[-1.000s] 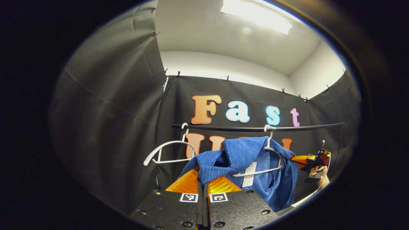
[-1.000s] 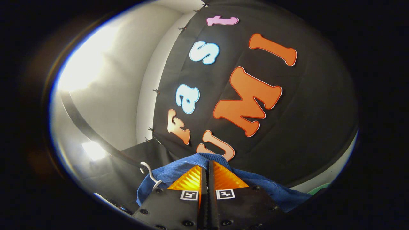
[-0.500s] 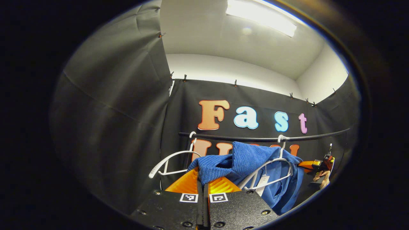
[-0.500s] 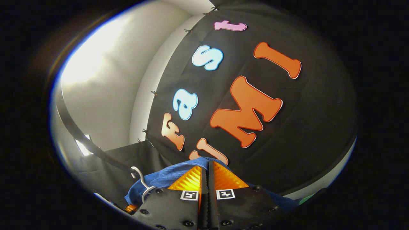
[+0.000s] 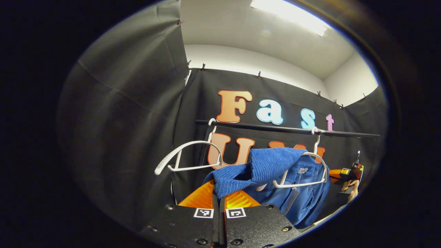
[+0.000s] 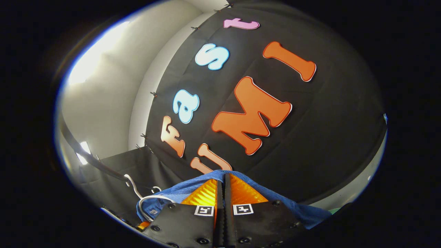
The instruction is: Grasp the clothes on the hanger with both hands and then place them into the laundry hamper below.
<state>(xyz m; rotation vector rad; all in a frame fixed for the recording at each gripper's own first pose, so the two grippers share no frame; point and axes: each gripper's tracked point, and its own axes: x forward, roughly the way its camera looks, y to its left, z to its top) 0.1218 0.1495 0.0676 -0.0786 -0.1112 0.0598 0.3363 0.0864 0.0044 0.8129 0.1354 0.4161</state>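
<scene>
In the left gripper view a blue ribbed garment (image 5: pixel 265 168) is coming off a white hanger (image 5: pixel 303 172) that hangs from the black rail (image 5: pixel 275 128). My left gripper (image 5: pixel 219 194) is shut on the garment's near shoulder, and the cloth bunches over its orange fingers. At the right edge of that view the other gripper (image 5: pixel 346 172) and a hand hold the garment's far side. In the right gripper view my right gripper (image 6: pixel 224 181) is shut on the blue garment (image 6: pixel 206 179), which drapes over both fingers. The white hanger (image 6: pixel 148 203) shows at lower left there.
An empty white hanger (image 5: pixel 187 156) hangs on the rail to the left of the garment. The rail (image 6: pixel 89 160) runs along the left of the right gripper view. Black cloth walls close in the back and left; a ceiling light (image 5: pixel 289 15) glows above.
Both grippers have come down and back with the garment. The blue cloth has slipped further off the hanger, baring its right arm, and the rail sits higher in the left gripper view.
</scene>
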